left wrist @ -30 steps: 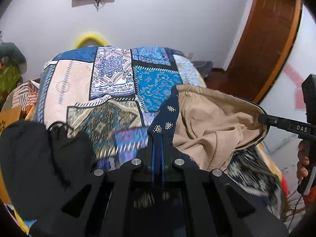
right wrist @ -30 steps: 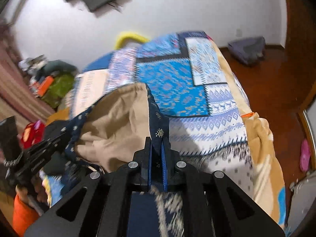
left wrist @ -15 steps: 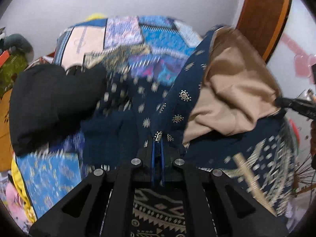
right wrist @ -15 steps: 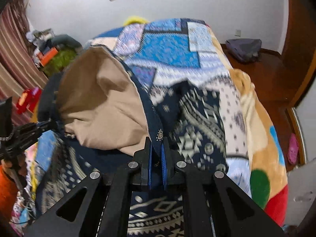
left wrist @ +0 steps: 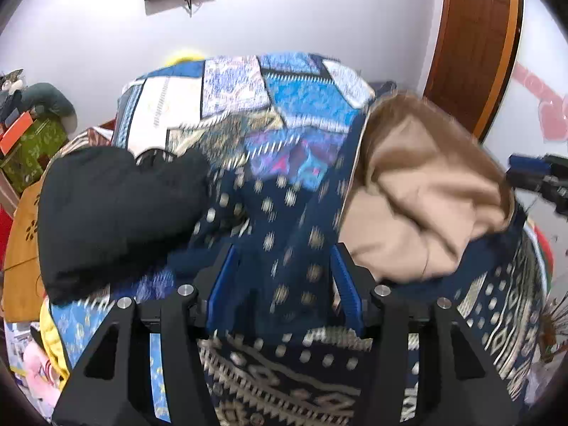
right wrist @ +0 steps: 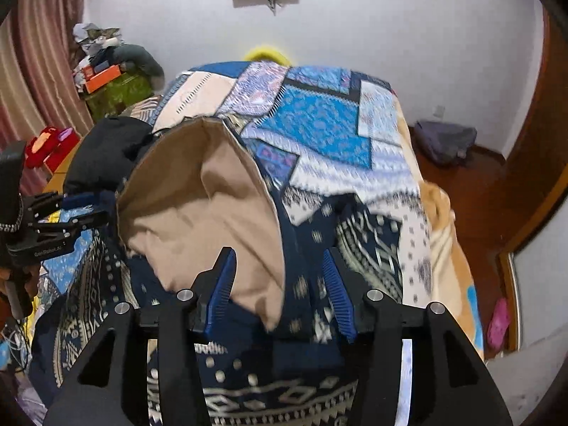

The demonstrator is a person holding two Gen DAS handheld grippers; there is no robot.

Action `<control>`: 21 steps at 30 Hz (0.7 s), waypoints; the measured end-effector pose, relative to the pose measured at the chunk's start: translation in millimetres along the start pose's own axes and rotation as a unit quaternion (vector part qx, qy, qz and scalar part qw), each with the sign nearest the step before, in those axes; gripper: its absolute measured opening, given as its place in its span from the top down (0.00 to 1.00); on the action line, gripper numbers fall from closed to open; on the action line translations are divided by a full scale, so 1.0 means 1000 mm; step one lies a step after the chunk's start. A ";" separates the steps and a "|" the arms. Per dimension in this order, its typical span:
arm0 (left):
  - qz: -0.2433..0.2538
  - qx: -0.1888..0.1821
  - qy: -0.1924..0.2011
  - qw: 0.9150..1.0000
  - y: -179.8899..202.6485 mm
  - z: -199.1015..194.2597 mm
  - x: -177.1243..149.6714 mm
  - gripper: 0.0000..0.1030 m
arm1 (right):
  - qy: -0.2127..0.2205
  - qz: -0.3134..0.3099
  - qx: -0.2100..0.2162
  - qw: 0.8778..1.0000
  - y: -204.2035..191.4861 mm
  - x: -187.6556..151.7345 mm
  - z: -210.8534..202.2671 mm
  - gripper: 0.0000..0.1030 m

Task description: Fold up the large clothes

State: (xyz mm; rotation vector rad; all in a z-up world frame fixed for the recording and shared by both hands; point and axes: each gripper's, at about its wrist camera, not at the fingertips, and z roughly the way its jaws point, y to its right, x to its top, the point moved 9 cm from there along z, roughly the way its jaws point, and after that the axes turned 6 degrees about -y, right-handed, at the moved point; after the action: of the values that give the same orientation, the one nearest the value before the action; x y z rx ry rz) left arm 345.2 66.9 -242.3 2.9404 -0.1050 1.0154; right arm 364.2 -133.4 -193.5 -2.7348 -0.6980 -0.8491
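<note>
Fabric of the navy patterned garment (left wrist: 284, 248) lies folded over on the bed (left wrist: 234, 88) near its front edge, tan lining (left wrist: 419, 213) up, beside a black cushion (left wrist: 117, 213) toward the left edge. Your left gripper (left wrist: 284, 284) is opening, pads clear of the cloth between them. Your right gripper (right wrist: 280, 284) is opening too, the folded hem loose between its jaws.

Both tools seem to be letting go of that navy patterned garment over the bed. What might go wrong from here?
1. Both the left tool and right tool are opening with the navy garment loose between their fingers, so the flap with the tan lining may land crooked.
2. The black garment lies right beside it and could get caught under the fold.
</note>
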 end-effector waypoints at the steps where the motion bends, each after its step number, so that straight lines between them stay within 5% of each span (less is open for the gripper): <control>1: 0.000 -0.006 0.000 1.000 0.002 0.001 0.006 0.48 | -0.002 -0.002 0.001 1.000 -0.001 0.003 0.003 0.54; 8: 0.004 -0.050 -0.010 0.999 0.025 0.022 0.049 0.48 | -0.021 0.005 0.020 1.000 -0.006 0.029 0.033 0.54; 16: -0.014 -0.085 -0.049 0.995 0.041 0.062 0.058 0.51 | -0.070 0.030 0.079 0.994 -0.015 0.029 0.075 0.55; 21: -0.010 -0.096 -0.051 0.994 0.046 0.063 0.055 0.90 | -0.079 0.041 0.102 0.991 -0.020 0.023 0.081 0.92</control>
State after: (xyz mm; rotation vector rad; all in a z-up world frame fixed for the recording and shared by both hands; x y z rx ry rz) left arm 423.8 15.4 -257.3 2.8112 -0.1642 0.8021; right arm 410.2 -82.0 -245.4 -2.6433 -0.6557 -0.5168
